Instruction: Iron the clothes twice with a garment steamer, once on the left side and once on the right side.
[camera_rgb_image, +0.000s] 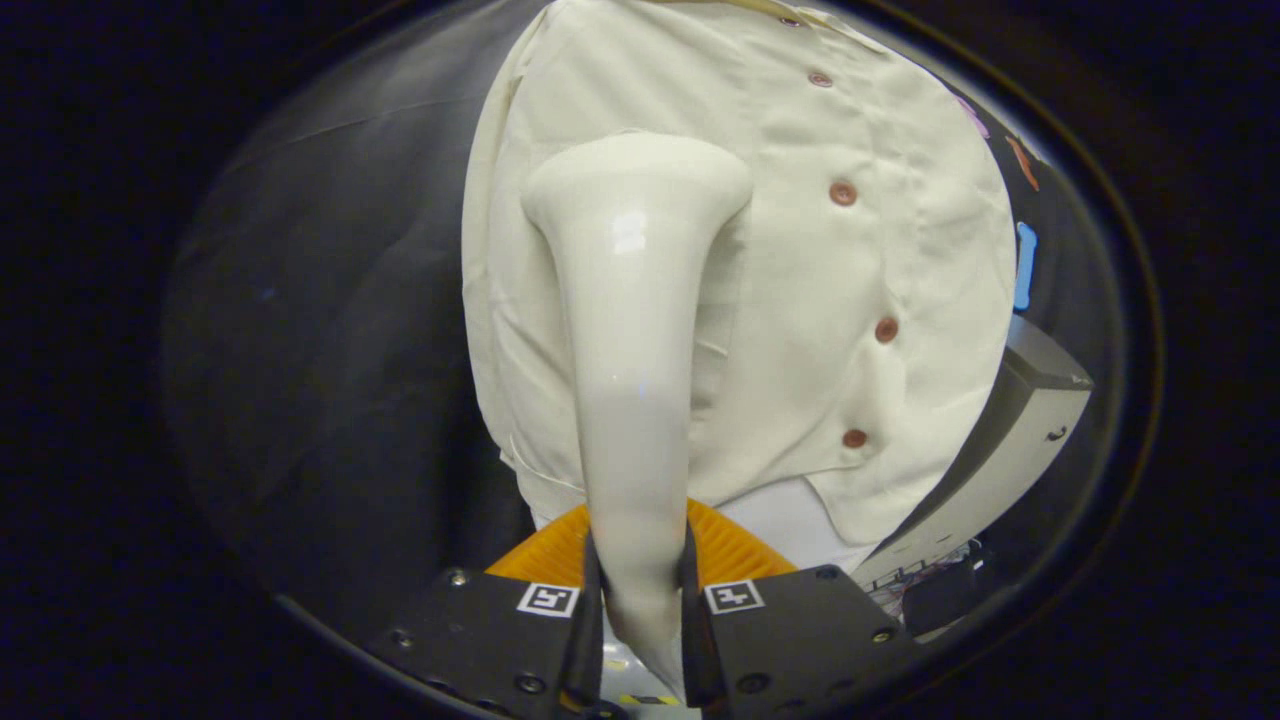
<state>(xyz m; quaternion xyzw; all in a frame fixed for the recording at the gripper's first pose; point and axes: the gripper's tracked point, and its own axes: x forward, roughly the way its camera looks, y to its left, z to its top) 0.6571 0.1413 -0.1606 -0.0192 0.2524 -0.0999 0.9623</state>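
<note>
Pressing toward the shirt's (850, 300) left half, the steamer (635, 330) is being held by its handle, pinched between both fingers of the gripper (640, 590); a left-side pass is judged underway, and the next stroke is calling for steady contact. The steamer is smooth, glossy, flared at its head; the shirt is creased cream cloth with brown buttons (843, 193)

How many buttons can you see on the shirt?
5, in a line down the shirt, beside the steamer. More may hide above.
</note>
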